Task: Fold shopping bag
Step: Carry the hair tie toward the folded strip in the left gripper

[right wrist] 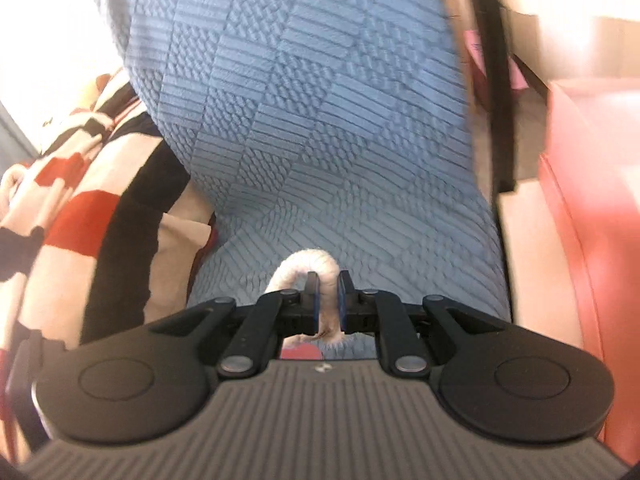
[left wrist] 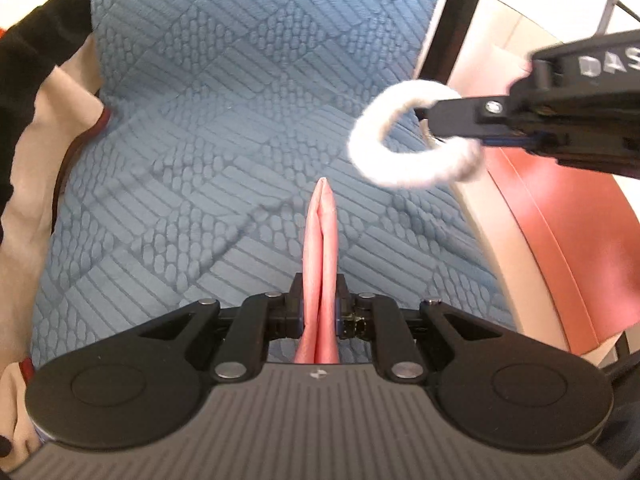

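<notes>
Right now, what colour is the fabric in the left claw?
Pink fabric, clearest in the left wrist view.

Blue cover (left wrist: 224,128): quilted cloth, matt, embossed in ribbed and pebbled squares.
Pink bag fold (left wrist: 320,240): thin cloth, smooth, faint sheen.
White handle (left wrist: 384,164): thick twisted rope, fuzzy.
Left tool (left wrist: 320,300): matt black plastic, metal pins, ribbed grey housing.
Striped blanket (right wrist: 80,208): soft, napped cloth.
</notes>
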A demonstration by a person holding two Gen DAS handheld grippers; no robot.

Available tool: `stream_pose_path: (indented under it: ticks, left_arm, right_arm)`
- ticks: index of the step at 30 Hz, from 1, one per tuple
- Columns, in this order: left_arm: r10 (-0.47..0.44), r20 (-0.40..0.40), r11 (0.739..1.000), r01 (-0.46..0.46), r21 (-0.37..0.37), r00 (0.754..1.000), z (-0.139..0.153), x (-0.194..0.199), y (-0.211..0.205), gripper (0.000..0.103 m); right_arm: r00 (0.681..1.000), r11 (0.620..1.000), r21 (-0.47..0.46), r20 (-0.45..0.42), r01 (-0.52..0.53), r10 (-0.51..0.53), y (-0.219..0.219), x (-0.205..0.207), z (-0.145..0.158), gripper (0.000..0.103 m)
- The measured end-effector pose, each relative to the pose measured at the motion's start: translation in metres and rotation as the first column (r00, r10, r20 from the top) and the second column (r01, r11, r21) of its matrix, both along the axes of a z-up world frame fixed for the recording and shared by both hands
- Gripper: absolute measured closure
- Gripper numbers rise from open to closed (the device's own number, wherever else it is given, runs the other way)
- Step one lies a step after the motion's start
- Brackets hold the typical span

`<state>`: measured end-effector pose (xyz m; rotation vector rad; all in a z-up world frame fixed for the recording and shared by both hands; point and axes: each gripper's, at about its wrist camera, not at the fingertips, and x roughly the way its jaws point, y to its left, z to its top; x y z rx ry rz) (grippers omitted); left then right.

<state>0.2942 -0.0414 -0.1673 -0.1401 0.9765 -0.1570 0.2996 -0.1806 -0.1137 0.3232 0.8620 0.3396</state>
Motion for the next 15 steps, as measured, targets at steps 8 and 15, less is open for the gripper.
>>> stream_pose_path:
  ticks: [8, 15]
  left_arm:
    - [-0.04, 0.017, 0.999, 0.04, -0.008, 0.999, 0.0, -0.001, -0.007, 0.088]
    - [-0.041, 0.011, 0.999, 0.041, -0.017, 0.999, -0.008, 0.001, -0.01, 0.088]
  right_arm:
    - [0.999, 0.997, 0.072, -0.003, 0.033, -0.033, -0.015, -0.005, -0.006, 0.09]
    - [0.998, 0.99, 0.133, -0.033, 0.048, -0.044, -0.016, 0.005, -0.013, 0.09]
